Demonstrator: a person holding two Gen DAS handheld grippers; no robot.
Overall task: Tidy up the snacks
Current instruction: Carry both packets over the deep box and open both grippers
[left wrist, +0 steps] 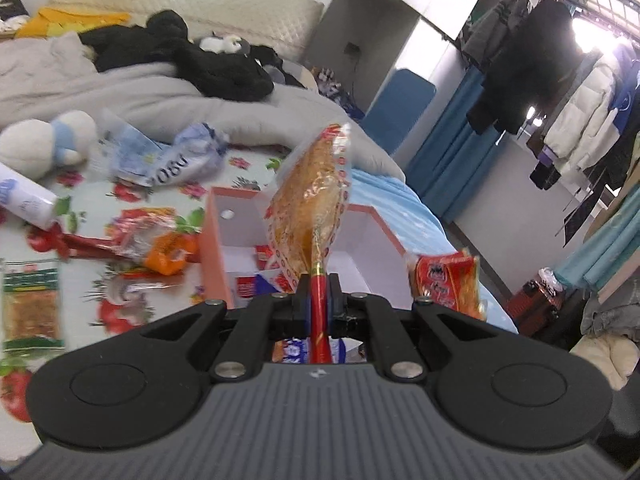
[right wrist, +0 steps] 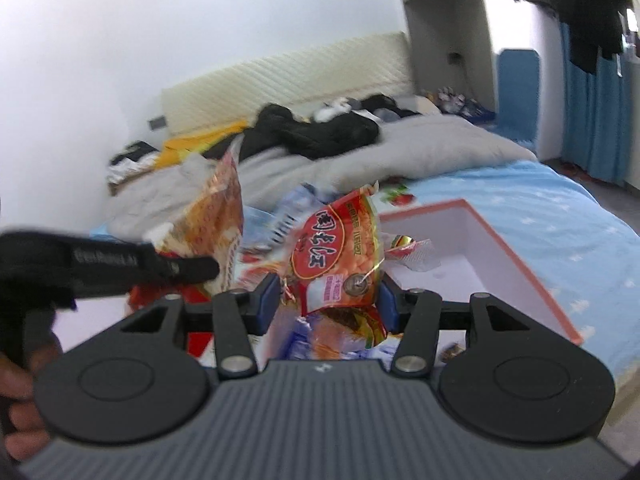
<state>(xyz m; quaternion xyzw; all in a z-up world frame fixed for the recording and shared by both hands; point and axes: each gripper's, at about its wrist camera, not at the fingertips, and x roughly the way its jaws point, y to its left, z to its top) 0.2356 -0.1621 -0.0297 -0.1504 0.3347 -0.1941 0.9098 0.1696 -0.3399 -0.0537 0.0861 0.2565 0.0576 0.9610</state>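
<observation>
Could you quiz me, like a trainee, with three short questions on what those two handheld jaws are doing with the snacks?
1. True or false: the left gripper is shut on the red sealed end of the orange snack pack.
2. Which container lies beyond both grippers? A) wicker basket B) pink-rimmed box C) metal bucket
3. Fill in: the right gripper holds a ___ peanut bag.

Key
1. True; its jaws pinch that end, and the pack stands up over the box.
2. B; a few packets already lie inside.
3. Red; it sits between the blue pads, by the box on the bed.
</observation>
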